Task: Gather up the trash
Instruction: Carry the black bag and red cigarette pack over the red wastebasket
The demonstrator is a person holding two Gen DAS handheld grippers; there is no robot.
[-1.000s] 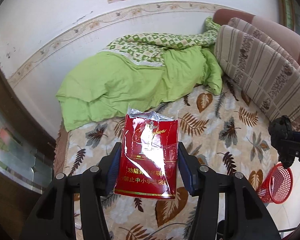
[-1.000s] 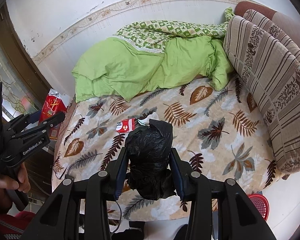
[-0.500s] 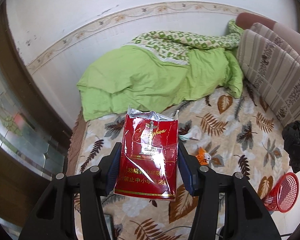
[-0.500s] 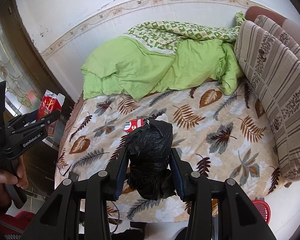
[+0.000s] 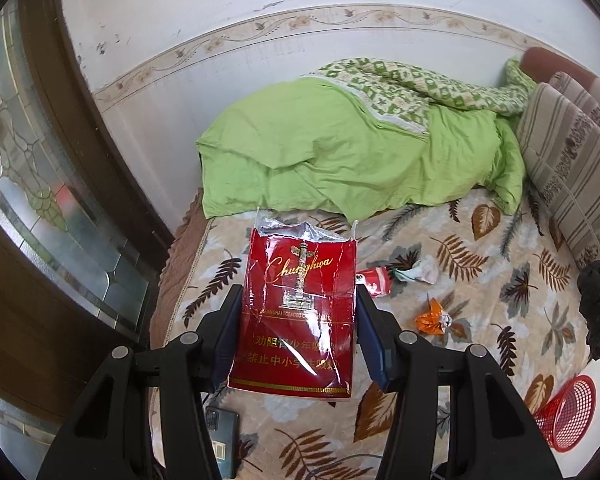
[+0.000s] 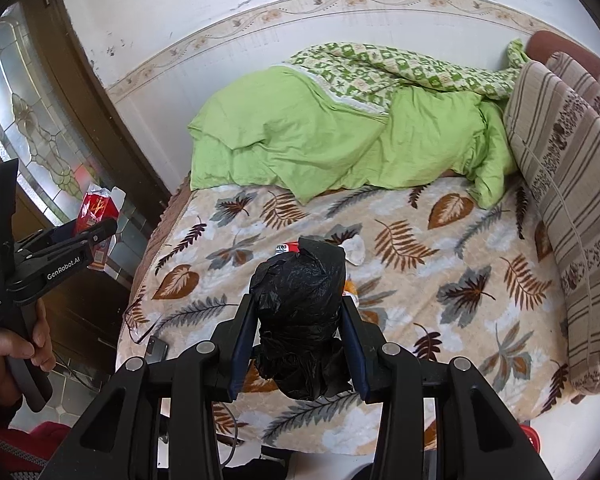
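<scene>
Leaf-patterned bed (image 5: 480, 304) carries one green quilt (image 5: 340, 160) and three small scraps: a red pack (image 5: 374, 280), a white wad (image 5: 422, 271), an orange wrapper (image 5: 434, 316). One red basket (image 5: 568, 416) stands beside it. Left tool (image 5: 296, 320) clamps a red carton wrapper (image 5: 296, 312); right tool (image 6: 300, 332) clamps a black bag (image 6: 300, 312).

Bed's (image 6: 440, 264) middle is mostly open — green duvet (image 6: 320, 144) blocks the wall edge, striped cushions (image 6: 572, 184) the right edge.

Two grippers (image 5: 296, 316) (image 6: 300, 320); one red carton wrapper (image 5: 296, 312); one black bag (image 6: 300, 316); three, perhaps four, litter scraps (image 5: 432, 316) mid-bed (image 5: 500, 320); one red basket (image 5: 568, 416); one phone (image 5: 224, 444); one green quilt (image 5: 332, 160).
</scene>
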